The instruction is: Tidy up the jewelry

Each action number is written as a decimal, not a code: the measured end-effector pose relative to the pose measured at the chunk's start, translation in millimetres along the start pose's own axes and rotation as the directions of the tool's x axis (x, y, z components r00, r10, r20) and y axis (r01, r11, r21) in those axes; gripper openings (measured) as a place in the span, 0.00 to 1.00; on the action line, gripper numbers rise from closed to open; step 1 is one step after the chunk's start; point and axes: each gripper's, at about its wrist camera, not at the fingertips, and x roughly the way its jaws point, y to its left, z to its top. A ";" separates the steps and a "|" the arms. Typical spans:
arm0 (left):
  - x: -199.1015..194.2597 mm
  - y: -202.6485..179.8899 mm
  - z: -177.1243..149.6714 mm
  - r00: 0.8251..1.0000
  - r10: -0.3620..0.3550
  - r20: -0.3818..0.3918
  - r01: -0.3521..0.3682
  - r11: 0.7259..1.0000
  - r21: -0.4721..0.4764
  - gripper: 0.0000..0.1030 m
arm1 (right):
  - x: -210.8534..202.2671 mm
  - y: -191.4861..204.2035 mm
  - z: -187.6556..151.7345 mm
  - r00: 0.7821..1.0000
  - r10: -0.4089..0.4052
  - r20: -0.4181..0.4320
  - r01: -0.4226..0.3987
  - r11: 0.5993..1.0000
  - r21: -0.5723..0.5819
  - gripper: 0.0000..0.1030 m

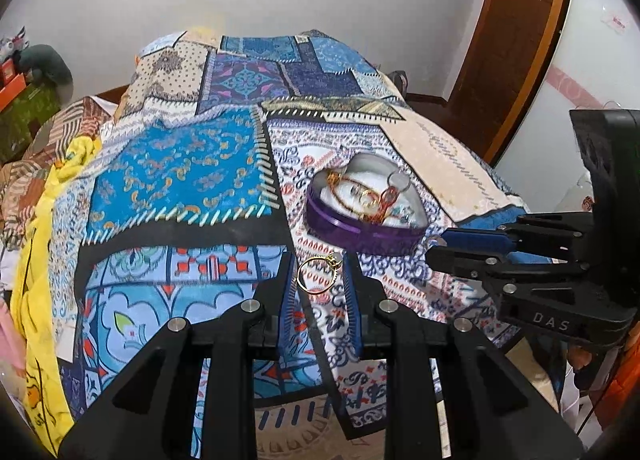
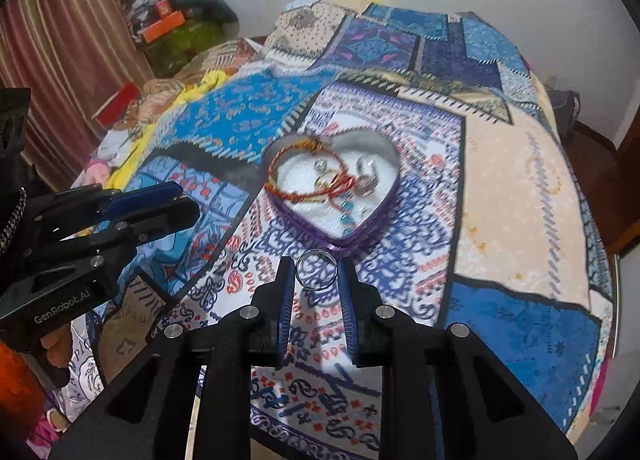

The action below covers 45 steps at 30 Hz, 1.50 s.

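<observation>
Rings sit between the fingers of both grippers. The left gripper (image 1: 319,274) holds a gold ring (image 1: 319,274) with a small stone on top. Its two blue pads press the ring from both sides, so the gap is narrow. The right gripper (image 2: 316,271) holds a plain silver ring (image 2: 316,271) the same way, pinched between its blue pads.

Both rings hang above the patchwork blanket (image 2: 520,187) on the bed. A purple heart-shaped tin (image 2: 370,234) rests on that blanket, just past the two rings. In the right wrist view the silver ring is very near the pointed tip of the heart. In the left wrist view the gold ring is just beside the tin's purple wall (image 1: 360,236).

Inside the tin is a white lining. On it lie red and gold bangles (image 2: 304,179), some small shiny pieces, and a few blue beads (image 2: 347,217).

A yellow cloth (image 1: 40,280) lies at the blanket's edge.
</observation>
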 end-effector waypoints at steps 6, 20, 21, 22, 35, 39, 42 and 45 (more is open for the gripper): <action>-2.7 -4.6 18.1 0.999 -0.006 0.038 0.006 1.000 0.003 0.22 | -18.3 -8.2 11.8 0.998 -0.008 0.067 0.007 1.000 0.012 0.19; 11.4 -9.5 48.2 0.997 -0.035 0.067 0.034 0.999 0.018 0.22 | -16.6 -18.9 34.5 0.992 -0.008 0.128 0.006 1.000 0.011 0.19; 14.7 -9.6 49.1 0.997 -0.038 0.062 0.037 0.999 0.019 0.22 | -13.7 -19.2 35.0 0.992 -0.007 0.125 0.005 1.000 0.011 0.19; 17.5 -9.8 49.5 0.998 -0.040 0.058 0.039 0.999 0.021 0.22 | -12.0 -19.9 34.9 0.993 -0.005 0.121 0.004 1.000 0.010 0.19; 56.8 -4.2 47.2 0.996 -0.084 -0.024 0.084 0.996 -0.004 0.22 | 9.6 -20.5 32.0 0.997 0.017 0.070 -0.016 1.000 -0.010 0.19; 59.7 -3.3 47.5 0.995 -0.091 -0.028 0.090 0.996 -0.013 0.22 | 11.7 -19.0 31.4 0.998 0.016 0.067 -0.014 1.000 -0.021 0.19; 59.7 -2.1 47.8 0.995 -0.093 -0.032 0.093 0.996 -0.020 0.22 | 14.1 -16.3 31.0 0.998 0.006 0.057 -0.004 0.999 -0.037 0.19; 57.5 -0.1 48.4 0.996 -0.089 -0.028 0.088 0.996 -0.029 0.22 | 14.3 -12.2 31.4 0.999 -0.005 0.051 0.007 0.998 -0.055 0.19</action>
